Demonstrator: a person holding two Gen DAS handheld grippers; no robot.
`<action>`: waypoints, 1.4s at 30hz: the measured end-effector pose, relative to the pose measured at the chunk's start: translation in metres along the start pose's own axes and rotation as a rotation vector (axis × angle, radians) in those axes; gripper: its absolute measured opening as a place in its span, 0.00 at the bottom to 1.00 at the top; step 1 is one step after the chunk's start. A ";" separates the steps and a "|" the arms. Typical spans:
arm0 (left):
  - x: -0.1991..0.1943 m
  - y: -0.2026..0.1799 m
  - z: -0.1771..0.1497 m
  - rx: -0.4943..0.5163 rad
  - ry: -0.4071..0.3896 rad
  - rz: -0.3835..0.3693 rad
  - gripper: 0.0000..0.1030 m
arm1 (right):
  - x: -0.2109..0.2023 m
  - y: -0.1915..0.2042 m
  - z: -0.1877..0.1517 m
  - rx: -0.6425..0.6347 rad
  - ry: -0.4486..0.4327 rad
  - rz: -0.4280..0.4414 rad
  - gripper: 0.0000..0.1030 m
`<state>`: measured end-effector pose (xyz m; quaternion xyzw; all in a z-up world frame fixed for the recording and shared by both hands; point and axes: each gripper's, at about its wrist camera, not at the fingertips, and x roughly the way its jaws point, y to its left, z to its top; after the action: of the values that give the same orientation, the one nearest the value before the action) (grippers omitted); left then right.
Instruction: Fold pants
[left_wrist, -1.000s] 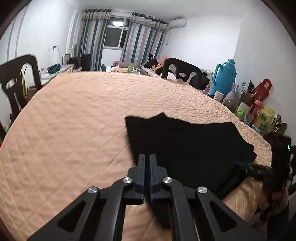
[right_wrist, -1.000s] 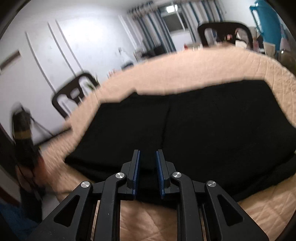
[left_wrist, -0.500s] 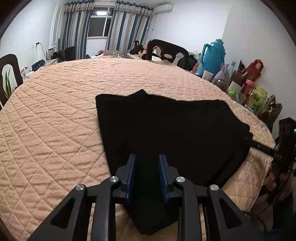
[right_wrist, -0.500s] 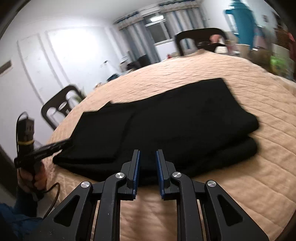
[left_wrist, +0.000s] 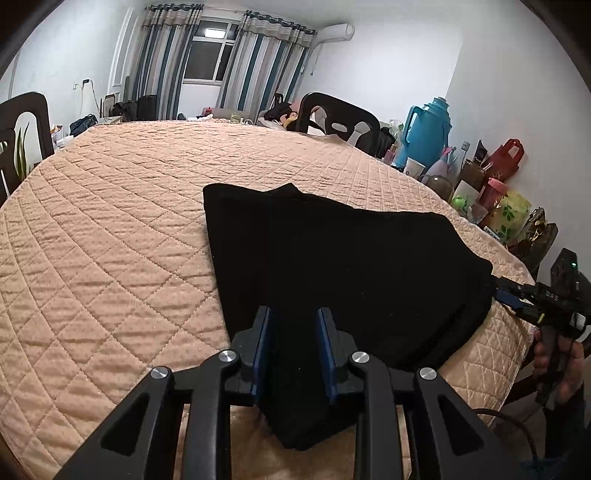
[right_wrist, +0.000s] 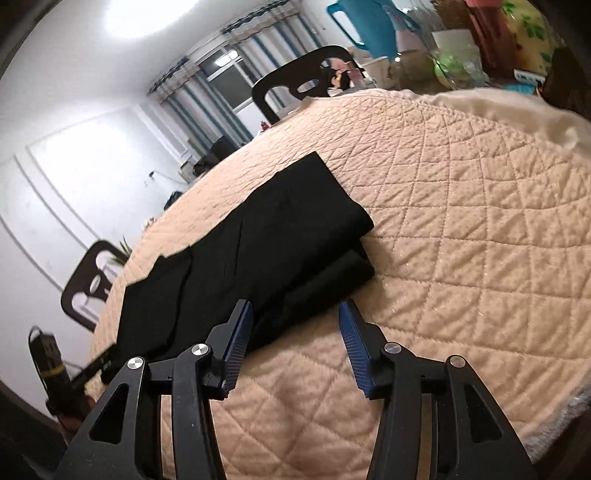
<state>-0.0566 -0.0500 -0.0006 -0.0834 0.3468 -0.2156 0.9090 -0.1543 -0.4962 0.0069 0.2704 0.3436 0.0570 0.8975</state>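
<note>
Across the quilted bench (left_wrist: 110, 258), both tools now stand spread, having released the pants (left_wrist: 332, 258): left tool (left_wrist: 294, 347), right tool (right_wrist: 295, 347). Fold appears set.

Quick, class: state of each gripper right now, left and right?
Left gripper: open, astride the black pants, gripping nothing.
Right gripper: wide open, empty, at the pants' edge.

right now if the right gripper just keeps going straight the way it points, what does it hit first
Most likely the black pants. The right gripper is open, and the folded near edge of the pants lies just beyond its fingertips, slightly left of centre, on the quilted cover. Depth is hard to judge, so it might graze the cover first.
</note>
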 end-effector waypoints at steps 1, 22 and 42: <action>0.000 0.000 0.000 -0.002 -0.001 -0.002 0.27 | 0.002 -0.001 0.002 0.019 -0.005 0.007 0.51; -0.001 0.001 -0.001 -0.011 -0.002 -0.004 0.27 | 0.043 0.007 0.034 0.117 -0.047 0.006 0.33; -0.007 0.001 0.008 -0.013 -0.003 0.121 0.29 | 0.020 0.038 0.050 0.014 -0.090 0.062 0.16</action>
<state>-0.0560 -0.0463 0.0090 -0.0685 0.3510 -0.1577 0.9204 -0.1041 -0.4803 0.0458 0.2896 0.2950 0.0700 0.9078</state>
